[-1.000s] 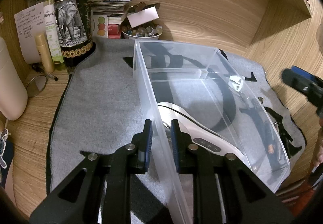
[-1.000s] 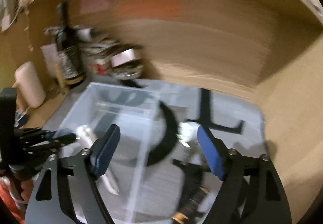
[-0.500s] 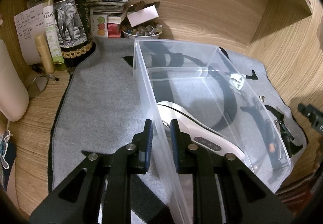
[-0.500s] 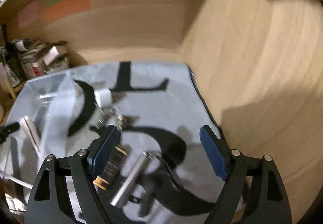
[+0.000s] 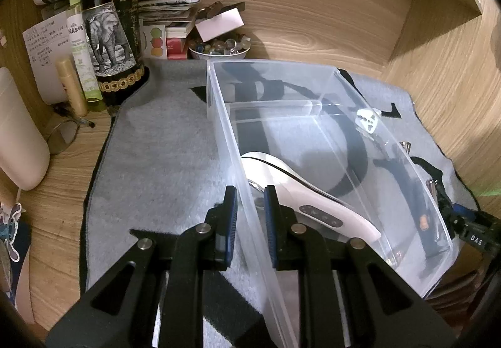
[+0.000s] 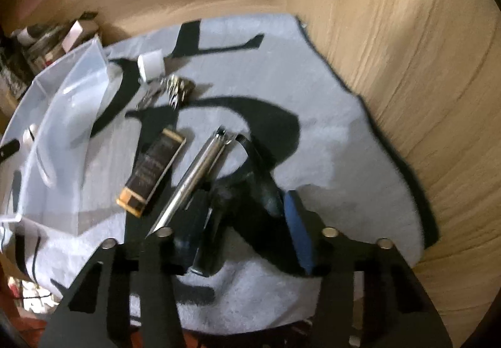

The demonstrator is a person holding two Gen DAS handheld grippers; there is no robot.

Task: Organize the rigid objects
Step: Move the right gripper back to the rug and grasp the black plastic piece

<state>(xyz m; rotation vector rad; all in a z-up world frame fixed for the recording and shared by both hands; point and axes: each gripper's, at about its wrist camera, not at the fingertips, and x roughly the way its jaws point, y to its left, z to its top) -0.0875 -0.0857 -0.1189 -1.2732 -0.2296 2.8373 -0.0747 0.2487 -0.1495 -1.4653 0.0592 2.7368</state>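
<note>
Two views: in the left one the left gripper [image 5: 249, 216] clamps the clear plastic bin [image 5: 313, 91] wall, white device [image 5: 313, 194] inside; in the right one the right gripper [image 6: 241, 232] is spread over a dark object [image 6: 250, 191] on the mat [image 6: 313, 97], so lower straight before closing.

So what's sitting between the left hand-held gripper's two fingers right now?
The near side wall of the clear plastic bin. In the left wrist view the left hand-held gripper straddles it, one finger outside over the grey mat, one inside beside the white device.
</note>
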